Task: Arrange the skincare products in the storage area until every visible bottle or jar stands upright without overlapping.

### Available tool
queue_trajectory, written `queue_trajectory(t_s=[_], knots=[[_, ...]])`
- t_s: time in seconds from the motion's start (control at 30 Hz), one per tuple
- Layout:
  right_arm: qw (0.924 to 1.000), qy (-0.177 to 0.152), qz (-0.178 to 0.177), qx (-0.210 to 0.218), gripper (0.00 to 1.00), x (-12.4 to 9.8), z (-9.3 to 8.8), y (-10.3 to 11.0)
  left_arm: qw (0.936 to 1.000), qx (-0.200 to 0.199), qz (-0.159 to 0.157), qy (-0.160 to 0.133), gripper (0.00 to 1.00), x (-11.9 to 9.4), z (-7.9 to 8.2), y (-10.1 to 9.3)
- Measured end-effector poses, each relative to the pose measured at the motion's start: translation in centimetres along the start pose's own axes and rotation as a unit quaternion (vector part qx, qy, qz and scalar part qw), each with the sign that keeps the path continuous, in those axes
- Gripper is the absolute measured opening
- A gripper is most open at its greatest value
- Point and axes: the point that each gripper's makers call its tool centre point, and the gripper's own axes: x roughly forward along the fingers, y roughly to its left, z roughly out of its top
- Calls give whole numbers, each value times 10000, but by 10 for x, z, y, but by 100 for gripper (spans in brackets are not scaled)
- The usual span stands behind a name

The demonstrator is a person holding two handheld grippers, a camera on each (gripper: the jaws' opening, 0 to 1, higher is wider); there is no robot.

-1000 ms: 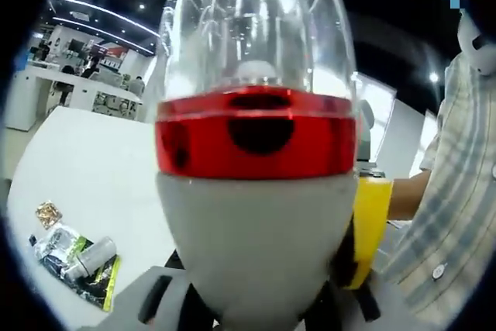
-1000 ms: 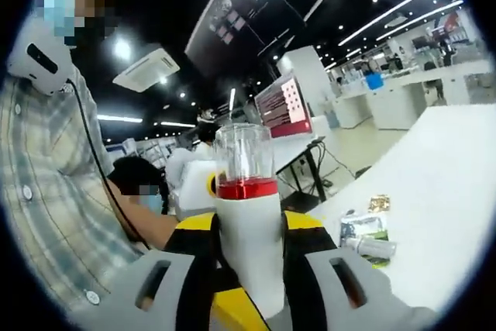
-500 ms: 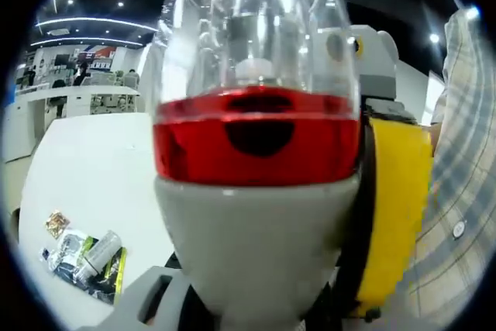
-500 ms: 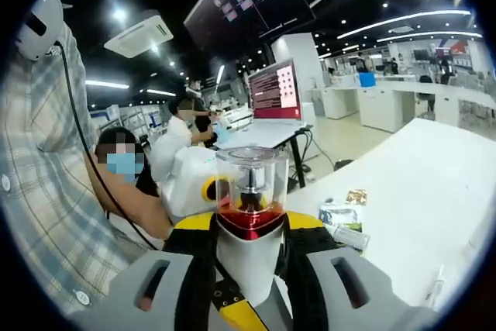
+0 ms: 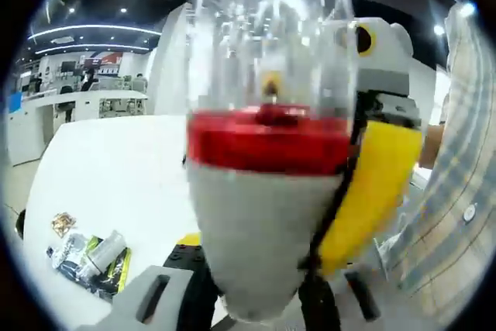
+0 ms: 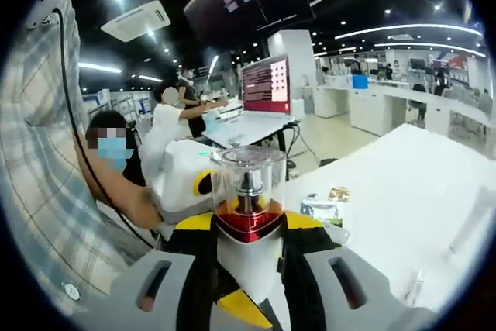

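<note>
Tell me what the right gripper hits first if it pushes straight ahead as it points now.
The white bottle with the red band and clear cap, already between the right gripper jaws. Past it, probably the other gripper, though depth is unclear.

White bottle [image 5: 260, 246] with red band and clear cap, upright, held off the table. Sachets and a small tube [image 5: 91, 257] lie flat on the table.

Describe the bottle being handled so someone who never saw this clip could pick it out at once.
Above the white table, both grippers hold one bottle between them. It has a white body, a shiny red band and a clear domed cap, unlike the flat sachets lying on the table.
</note>
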Motion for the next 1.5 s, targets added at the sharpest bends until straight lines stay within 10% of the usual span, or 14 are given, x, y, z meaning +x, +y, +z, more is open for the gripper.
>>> queue_trajectory(t_s=[0.13,0.3,0.57,0.77,1.37,1.5], knots=[[9991,-290,-157,275,29,-12,10,-27,9898,698,1024,709,51,-9,-29,33],[9969,-416,-456,483,29,-27,7,-65,9779,891,1688,853,67,-26,-41,56],[9921,-628,-873,642,29,-52,6,-113,9464,1424,2680,1101,53,-53,-62,97],[9874,-671,-1225,746,29,-77,-2,-152,9354,1564,2824,1445,53,-43,-68,109],[9679,-466,-2356,745,29,-149,-47,-237,9510,1436,2095,1761,41,-24,-80,86],[9624,-317,-2590,760,29,-160,-58,-257,9447,1666,1992,2005,41,-19,-89,81]])
